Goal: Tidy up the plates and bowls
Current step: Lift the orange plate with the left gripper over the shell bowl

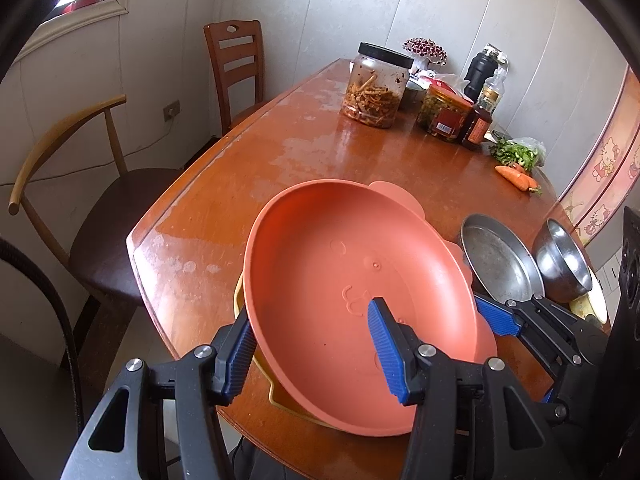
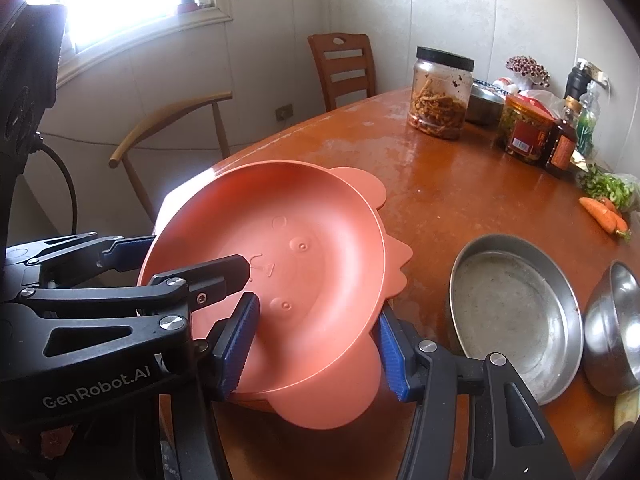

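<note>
An orange plastic plate with ear-shaped tabs is held tilted over the near end of the wooden table. My left gripper is shut on its left rim, one blue pad outside and one inside the dish. My right gripper is shut on the opposite rim in the same way. Under the orange plate lies a yellow plate, mostly hidden. To the right rest a steel plate and a steel bowl.
At the table's far end stand a black-lidded jar, a red-labelled jar, a dark bottle, greens and carrots. Two chairs stand along the left side. Bare tabletop lies between the plates and jars.
</note>
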A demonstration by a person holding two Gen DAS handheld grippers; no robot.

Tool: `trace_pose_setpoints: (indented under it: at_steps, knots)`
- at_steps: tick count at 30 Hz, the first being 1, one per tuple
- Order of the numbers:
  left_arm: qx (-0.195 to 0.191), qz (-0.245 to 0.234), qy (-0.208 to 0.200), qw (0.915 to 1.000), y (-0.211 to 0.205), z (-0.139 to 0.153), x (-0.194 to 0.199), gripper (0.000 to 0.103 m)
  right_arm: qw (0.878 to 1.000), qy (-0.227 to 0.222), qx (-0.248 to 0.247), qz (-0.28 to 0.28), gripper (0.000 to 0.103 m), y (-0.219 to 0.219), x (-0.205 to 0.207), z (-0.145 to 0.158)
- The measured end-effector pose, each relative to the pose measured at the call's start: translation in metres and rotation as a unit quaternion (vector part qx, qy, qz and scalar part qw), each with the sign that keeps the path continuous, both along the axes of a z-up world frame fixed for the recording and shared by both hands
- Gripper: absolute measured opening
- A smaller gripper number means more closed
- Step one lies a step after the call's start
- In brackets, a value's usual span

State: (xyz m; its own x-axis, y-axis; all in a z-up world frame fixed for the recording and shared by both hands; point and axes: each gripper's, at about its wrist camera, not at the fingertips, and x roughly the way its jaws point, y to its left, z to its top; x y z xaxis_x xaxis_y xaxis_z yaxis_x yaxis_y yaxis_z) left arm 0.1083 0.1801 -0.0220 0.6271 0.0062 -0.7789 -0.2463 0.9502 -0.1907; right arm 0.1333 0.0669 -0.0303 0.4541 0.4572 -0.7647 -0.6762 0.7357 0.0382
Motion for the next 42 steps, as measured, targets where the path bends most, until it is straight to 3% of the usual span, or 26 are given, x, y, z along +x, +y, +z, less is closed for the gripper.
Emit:
trace_pose_setpoints:
  at_steps: [31,36,42]
  knots:
    - [-0.004,-0.007,0.011,0.9999,-0.004,0.002,-0.004,0.055,1.000,-0.004,-0.001,-0.003,0.059,-0.009,-0.006,0.004]
    - [0.003,-0.001,0.010,1.0000,-0.004,0.005,-0.006,0.055,1.000,-0.007,-0.001,-0.008,0.067,-0.013,-0.008,0.006]
    - [0.006,0.008,0.011,0.9999,-0.003,0.006,-0.008,0.055,1.000,-0.009,0.008,-0.017,0.067,-0.024,-0.009,0.010]
